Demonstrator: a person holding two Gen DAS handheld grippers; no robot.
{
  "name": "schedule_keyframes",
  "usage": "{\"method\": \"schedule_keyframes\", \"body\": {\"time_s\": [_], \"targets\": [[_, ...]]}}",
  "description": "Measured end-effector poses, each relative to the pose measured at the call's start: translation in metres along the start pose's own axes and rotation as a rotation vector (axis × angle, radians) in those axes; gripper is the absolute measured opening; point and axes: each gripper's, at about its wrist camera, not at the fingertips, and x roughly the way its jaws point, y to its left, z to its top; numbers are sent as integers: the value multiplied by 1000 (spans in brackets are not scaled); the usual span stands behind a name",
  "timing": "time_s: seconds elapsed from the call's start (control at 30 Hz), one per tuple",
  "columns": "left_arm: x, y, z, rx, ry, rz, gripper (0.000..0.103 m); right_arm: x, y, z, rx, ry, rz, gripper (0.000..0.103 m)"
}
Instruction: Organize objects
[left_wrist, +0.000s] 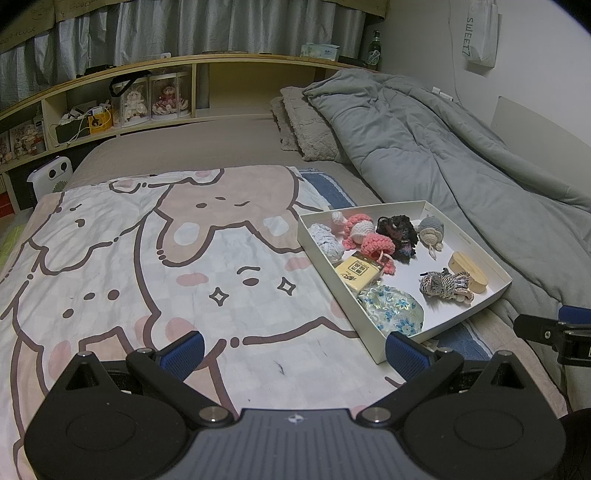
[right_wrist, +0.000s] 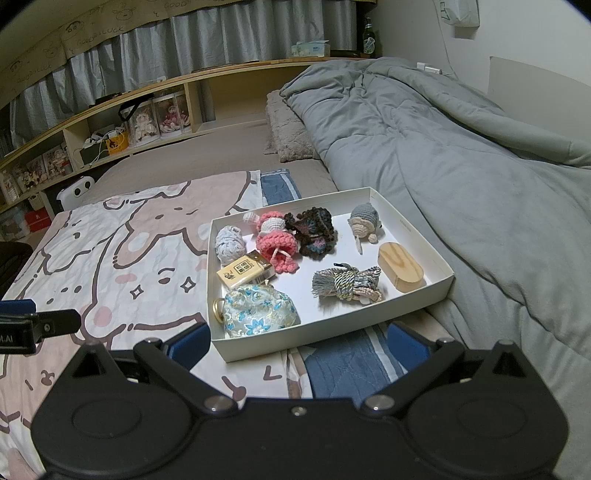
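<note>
A shallow white box (left_wrist: 480, 273) (right_wrist: 439, 266) lies on the bed at the right. Inside it are a pink crochet toy (left_wrist: 364, 234) (right_wrist: 275, 240), a dark crochet piece (left_wrist: 399, 232) (right_wrist: 314, 230), a grey crochet mouse (left_wrist: 430, 229) (right_wrist: 364, 221), a pale blue yarn bundle (left_wrist: 325, 240) (right_wrist: 229, 245), a yellow packet (left_wrist: 358, 273) (right_wrist: 245, 273), a floral pouch (left_wrist: 391, 308) (right_wrist: 258, 308), a tassel cord bundle (left_wrist: 445, 286) (right_wrist: 347, 284) and an oval wooden case (left_wrist: 467, 267) (right_wrist: 400, 266). My left gripper (left_wrist: 295, 350) is open over the cartoon sheet. My right gripper (right_wrist: 299, 343) is open at the box's near edge.
A cartoon-print sheet (left_wrist: 147, 258) covers the near bed. A grey duvet (left_wrist: 443, 140) (right_wrist: 461, 147) is heaped to the right of the box, with a pillow (left_wrist: 306, 125) behind. A wooden shelf (left_wrist: 110, 107) with dolls runs along the far side.
</note>
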Motion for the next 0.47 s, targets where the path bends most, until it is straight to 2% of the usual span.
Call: {"method": "schedule_keyframes", "body": {"time_s": [0.47], "targets": [[-1,-1,0,-11,6,5,103,0,0,0,0,1,1,103]]}}
